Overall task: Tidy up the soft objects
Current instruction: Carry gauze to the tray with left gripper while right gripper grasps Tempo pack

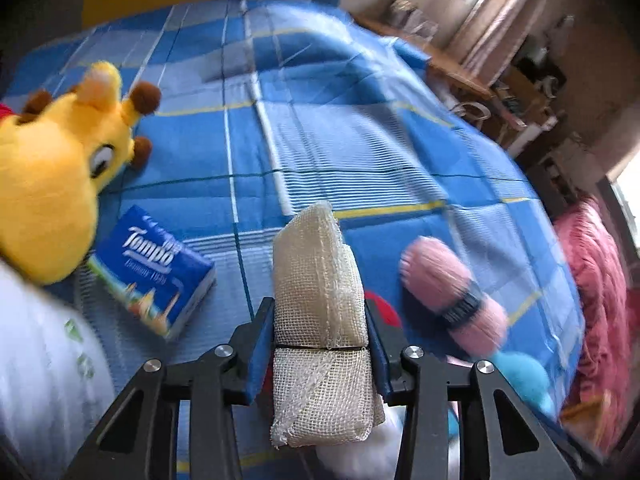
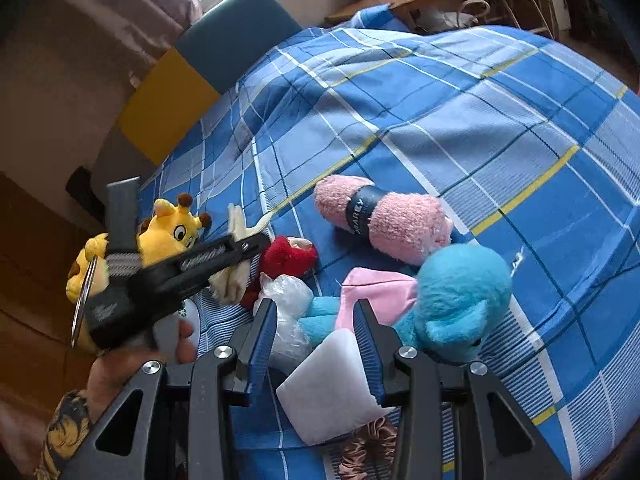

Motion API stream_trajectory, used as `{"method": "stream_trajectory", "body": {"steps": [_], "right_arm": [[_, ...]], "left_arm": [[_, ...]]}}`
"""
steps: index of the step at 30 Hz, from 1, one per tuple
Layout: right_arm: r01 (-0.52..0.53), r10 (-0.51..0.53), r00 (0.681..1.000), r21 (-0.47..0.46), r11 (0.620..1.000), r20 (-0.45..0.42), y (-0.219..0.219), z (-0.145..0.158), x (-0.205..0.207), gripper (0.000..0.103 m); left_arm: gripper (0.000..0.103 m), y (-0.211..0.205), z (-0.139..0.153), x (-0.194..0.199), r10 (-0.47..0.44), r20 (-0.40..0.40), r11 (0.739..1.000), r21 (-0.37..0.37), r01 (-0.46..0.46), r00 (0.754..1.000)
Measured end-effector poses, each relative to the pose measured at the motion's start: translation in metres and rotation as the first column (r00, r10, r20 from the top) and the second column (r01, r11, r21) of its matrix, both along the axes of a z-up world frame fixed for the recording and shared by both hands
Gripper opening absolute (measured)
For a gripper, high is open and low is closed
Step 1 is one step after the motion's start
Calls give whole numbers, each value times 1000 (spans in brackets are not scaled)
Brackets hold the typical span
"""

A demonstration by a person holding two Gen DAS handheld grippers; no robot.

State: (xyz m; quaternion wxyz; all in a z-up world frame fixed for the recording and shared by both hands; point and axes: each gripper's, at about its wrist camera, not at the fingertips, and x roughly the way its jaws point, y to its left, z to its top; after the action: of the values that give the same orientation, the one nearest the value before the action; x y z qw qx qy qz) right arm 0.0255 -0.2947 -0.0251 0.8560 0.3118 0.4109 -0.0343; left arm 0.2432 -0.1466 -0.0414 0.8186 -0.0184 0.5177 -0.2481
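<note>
Now our left gripper point(image 1: 320, 320) clamps a coarse cream mesh cloth bundle point(image 1: 316, 280) above the blue plaid bedspread point(image 1: 360, 128); our right gripper point(image 2: 316, 340) pinches a white foam block point(image 2: 328, 392). Nearby: fuzzy pink yarn skein point(image 2: 384, 220), blue plush point(image 2: 456, 300), giraffe point(image 1: 52, 184), "Tempo" tissues point(image 1: 152, 272)

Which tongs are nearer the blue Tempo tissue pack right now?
Left. The left tongs, shut on a cream mesh cloth bundle, hang just right of the Tempo pack. The right tongs sit farther off, by the blue plush and white pad.
</note>
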Motion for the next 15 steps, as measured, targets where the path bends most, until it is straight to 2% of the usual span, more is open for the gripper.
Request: {"method": "stream_trajectory", "body": {"steps": [3, 7, 11, 15], "right_arm": [[7, -7, 1000, -12, 1000, 5, -1, 2, -1, 40], [19, -19, 1000, -7, 1000, 0, -5, 2, -3, 40], [20, -20, 1000, -6, 1000, 2, -6, 2, -4, 40], [-28, 28, 1000, -8, 1000, -5, 3, 1, 0, 39]], "left_arm": [[43, 9, 17, -37, -49, 68, 999, -5, 49, 996], [44, 23, 21, -87, -58, 103, 998, 32, 55, 993], [44, 47, 8, -143, -35, 139, 994, 108, 20, 990], [44, 77, -11, -185, -1, 200, 981, 189, -38, 980]]}}
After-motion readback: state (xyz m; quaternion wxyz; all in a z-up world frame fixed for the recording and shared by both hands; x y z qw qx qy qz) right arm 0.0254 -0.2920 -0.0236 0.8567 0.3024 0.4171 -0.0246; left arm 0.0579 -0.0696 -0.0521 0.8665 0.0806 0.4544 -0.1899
